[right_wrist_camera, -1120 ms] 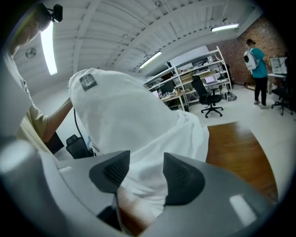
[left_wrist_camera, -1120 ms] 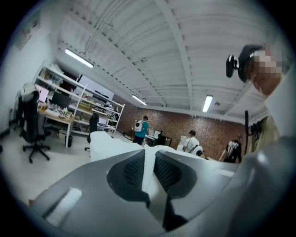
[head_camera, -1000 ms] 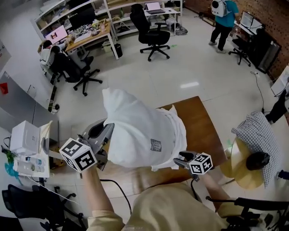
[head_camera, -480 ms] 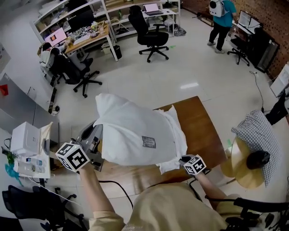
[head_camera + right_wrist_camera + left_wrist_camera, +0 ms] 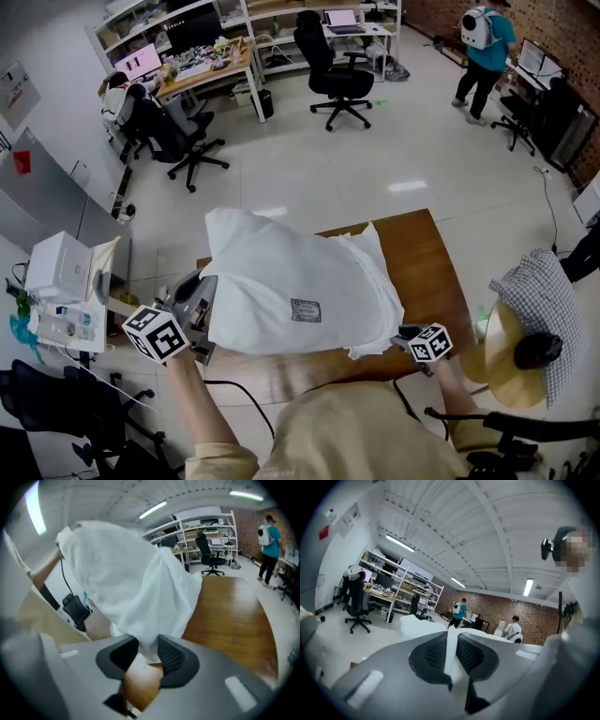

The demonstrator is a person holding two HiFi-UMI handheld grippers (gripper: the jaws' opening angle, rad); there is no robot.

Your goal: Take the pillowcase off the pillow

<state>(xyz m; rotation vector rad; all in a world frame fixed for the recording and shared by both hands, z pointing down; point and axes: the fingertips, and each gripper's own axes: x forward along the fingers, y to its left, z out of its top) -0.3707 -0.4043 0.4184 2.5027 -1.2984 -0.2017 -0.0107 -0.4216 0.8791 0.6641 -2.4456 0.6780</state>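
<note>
A white pillow (image 5: 281, 281) with a small label lies low over the brown wooden table (image 5: 427, 253). Its white pillowcase (image 5: 380, 286) is bunched along the pillow's right end. My left gripper (image 5: 204, 300) is at the pillow's left end. In the left gripper view this gripper (image 5: 451, 651) is shut on a thin white edge of the pillow (image 5: 417, 625). My right gripper (image 5: 398, 333) sits at the near right corner. Its jaws (image 5: 146, 652) have just been opening a little. A hanging tip of the pillowcase (image 5: 140, 597) still fills the gap between the pads.
A checked cushion (image 5: 534, 291) on a yellow stool stands to the right of the table. A white box (image 5: 56, 272) sits on a stand at the left. Office chairs (image 5: 337, 75), desks and a standing person (image 5: 483, 47) are far across the floor.
The pillow has dropped from a raised, tilted pose to lying flatter over the table. Both grippers moved down with it, and the right one shifted right with the pillowcase tip.
</note>
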